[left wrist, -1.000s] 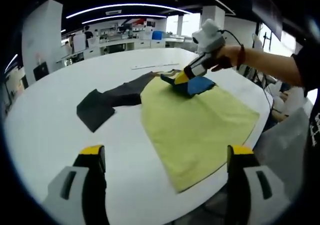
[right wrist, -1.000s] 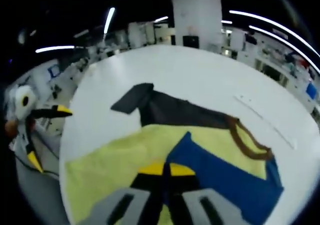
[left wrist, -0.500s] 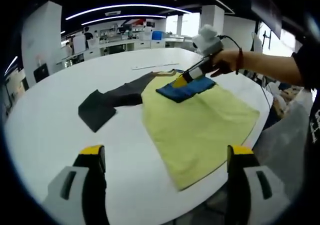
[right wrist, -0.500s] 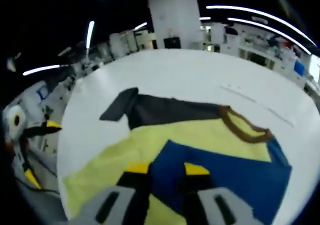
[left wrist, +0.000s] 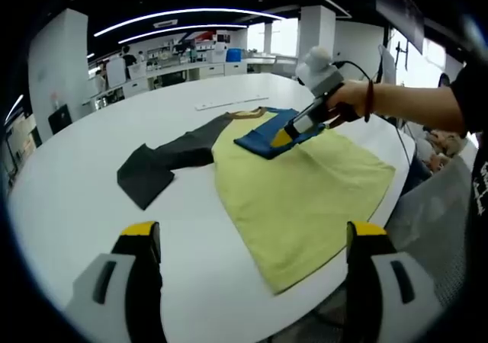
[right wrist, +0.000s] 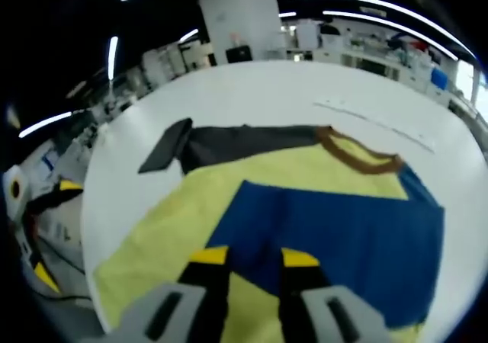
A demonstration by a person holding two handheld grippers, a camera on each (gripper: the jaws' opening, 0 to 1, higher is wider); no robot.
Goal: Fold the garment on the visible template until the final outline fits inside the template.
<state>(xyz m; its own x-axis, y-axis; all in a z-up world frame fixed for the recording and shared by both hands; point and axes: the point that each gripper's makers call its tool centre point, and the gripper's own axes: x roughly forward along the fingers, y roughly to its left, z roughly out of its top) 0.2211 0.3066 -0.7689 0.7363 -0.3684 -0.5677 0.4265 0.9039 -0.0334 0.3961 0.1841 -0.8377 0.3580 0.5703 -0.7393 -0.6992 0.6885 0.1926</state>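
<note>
Garment (left wrist: pixel 305 183) is spread on a white table (left wrist: pixel 76 183), ahead of the left gripper (left wrist: pixel 255 240), jaws wide apart. Its blue sleeve (right wrist: pixel 343 236) is pinched between the right gripper (right wrist: pixel 254 258) jaws, folded over the yellow body.

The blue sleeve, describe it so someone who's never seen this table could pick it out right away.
On the white table lies a yellow shirt with a brown collar. The blue sleeve is folded in over the shirt's yellow body, near the collar, with the right gripper on its edge. The other sleeve is dark grey and lies spread out on the table.
</note>
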